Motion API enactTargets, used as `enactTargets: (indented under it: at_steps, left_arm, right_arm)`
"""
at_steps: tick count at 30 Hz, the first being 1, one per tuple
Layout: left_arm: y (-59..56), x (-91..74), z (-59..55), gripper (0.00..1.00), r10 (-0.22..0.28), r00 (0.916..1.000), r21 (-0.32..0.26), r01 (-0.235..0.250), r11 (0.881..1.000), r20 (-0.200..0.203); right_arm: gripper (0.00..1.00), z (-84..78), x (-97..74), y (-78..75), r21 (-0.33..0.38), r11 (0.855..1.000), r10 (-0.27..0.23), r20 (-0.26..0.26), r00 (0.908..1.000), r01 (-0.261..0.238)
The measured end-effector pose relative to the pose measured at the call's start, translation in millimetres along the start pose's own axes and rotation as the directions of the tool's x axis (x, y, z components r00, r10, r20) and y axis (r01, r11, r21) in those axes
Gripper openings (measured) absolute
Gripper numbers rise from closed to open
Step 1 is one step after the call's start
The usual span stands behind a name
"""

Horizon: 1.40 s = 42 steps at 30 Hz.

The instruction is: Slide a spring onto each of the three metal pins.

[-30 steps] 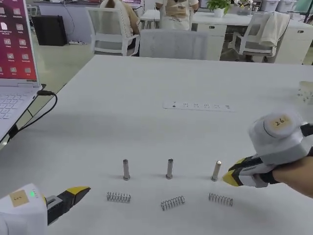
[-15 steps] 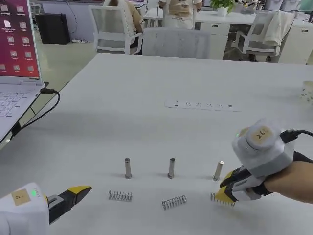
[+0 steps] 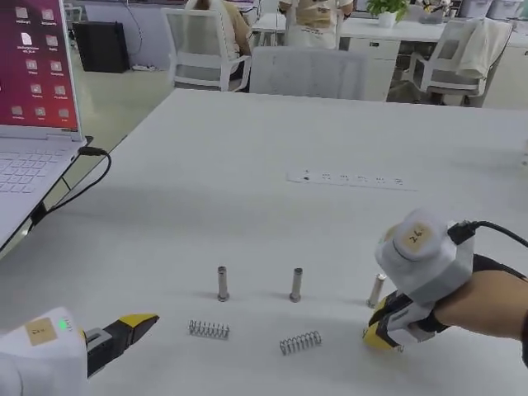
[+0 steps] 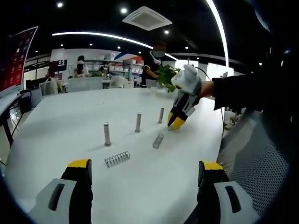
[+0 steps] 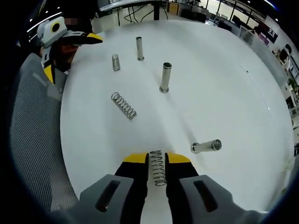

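Observation:
Three metal pins stand upright in a row on the white table: left pin, middle pin, right pin. Two springs lie loose in front of them, the left spring and the middle spring. My right gripper is down on the table just before the right pin, shut on the third spring, which lies between its jaws. My left gripper hovers at the lower left, open with nothing in it, facing the pins and springs.
An open laptop with a black cable sits at the table's left edge. A white power strip lies flat further back. Chairs and people are beyond the far edge.
My right gripper has dropped from beside the right pin to the table in front of it and shut on the right spring. The left gripper has stayed put.

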<state>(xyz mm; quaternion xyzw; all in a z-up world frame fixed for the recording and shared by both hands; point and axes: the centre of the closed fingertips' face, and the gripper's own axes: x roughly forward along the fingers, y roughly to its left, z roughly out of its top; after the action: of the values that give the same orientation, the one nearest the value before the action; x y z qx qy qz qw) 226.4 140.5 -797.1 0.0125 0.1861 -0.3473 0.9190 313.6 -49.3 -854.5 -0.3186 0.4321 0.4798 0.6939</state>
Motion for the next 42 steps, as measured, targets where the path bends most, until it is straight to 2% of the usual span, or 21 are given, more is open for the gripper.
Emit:
enactTargets:
  at_steps: [10,18,26,32,35,36,39,42]
  left_arm:
    - [-0.4,-0.1,-0.5,0.91,0.003,1.0000,-0.006,-0.003,1.000,0.001]
    - [1.1,-0.2,1.6,0.91,0.008,0.9999,-0.003,-0.008,1.000,0.007]
    - [-3.9,1.0,9.5,0.90,-0.006,0.9998,0.011,0.006,1.000,0.019]
    - [-11.8,3.6,22.0,0.89,-0.032,0.9990,0.037,0.031,0.999,0.031]
    - [-14.3,4.6,26.7,0.89,-0.043,0.9985,0.050,0.041,0.998,0.035]
    - [-15.8,5.0,29.8,0.88,-0.048,0.9981,0.054,0.046,0.998,0.039]
    - [-19.8,6.6,36.5,0.88,-0.062,0.9969,0.063,0.059,0.996,0.049]
    - [-23.6,10.3,42.0,0.86,-0.084,0.9950,0.074,0.080,0.994,0.053]
  right_arm:
    - [0.09,-4.9,6.6,1.4,-0.053,0.998,0.023,-0.079,0.9966,-0.027]
    - [0.08,-4.3,4.8,1.6,-0.050,0.998,0.026,-0.076,0.9968,-0.030]
    - [0.08,8.0,-14.4,5.3,-0.016,1.000,-0.003,0.015,0.9999,0.003]
    - [0.08,22.4,-30.4,7.9,0.023,0.999,-0.033,0.112,0.9932,0.030]
    - [0.08,35.6,-39.9,12.6,0.056,0.998,-0.027,0.184,0.9825,0.017]
    - [0.08,41.8,-44.0,14.7,0.062,0.998,-0.027,0.214,0.9764,0.014]
    - [0.08,54.1,-51.8,21.1,0.065,0.998,-0.017,0.258,0.9660,0.001]
    - [0.08,71.3,-58.8,27.6,0.067,0.998,-0.011,0.315,0.9491,-0.011]
